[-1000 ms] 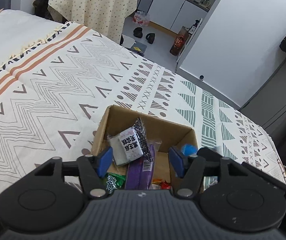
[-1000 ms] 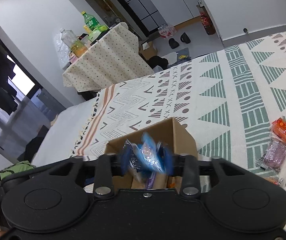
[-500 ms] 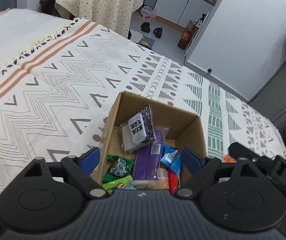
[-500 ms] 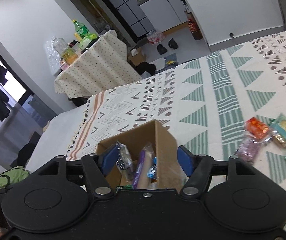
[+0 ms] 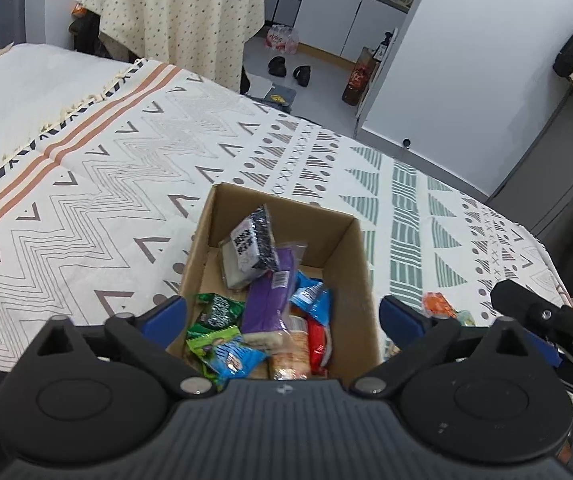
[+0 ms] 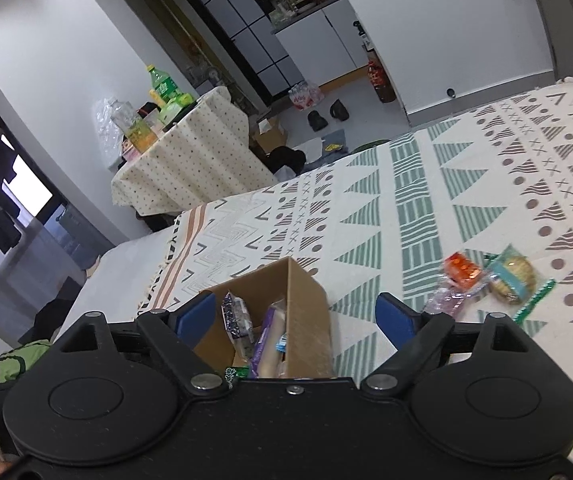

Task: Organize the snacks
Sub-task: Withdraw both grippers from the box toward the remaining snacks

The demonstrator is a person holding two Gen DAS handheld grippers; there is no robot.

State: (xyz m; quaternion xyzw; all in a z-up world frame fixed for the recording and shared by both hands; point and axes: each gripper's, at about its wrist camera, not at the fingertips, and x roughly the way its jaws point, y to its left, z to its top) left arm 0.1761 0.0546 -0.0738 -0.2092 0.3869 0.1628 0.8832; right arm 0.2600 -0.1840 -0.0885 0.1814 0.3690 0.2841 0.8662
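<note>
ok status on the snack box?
Both grippers open, empty. Cardboard box part full. Three snack packets loose on bedspread. Nothing blocking.

A patterned bedspread (image 5: 98, 184) with zigzags and green triangles covers the near surface. Beyond it stands a table under a dotted cloth (image 5: 182, 20), bottles (image 6: 162, 88) on top. Farther off, black slippers (image 5: 290, 70) lie on the floor before white cabinets (image 5: 338, 28).
</note>
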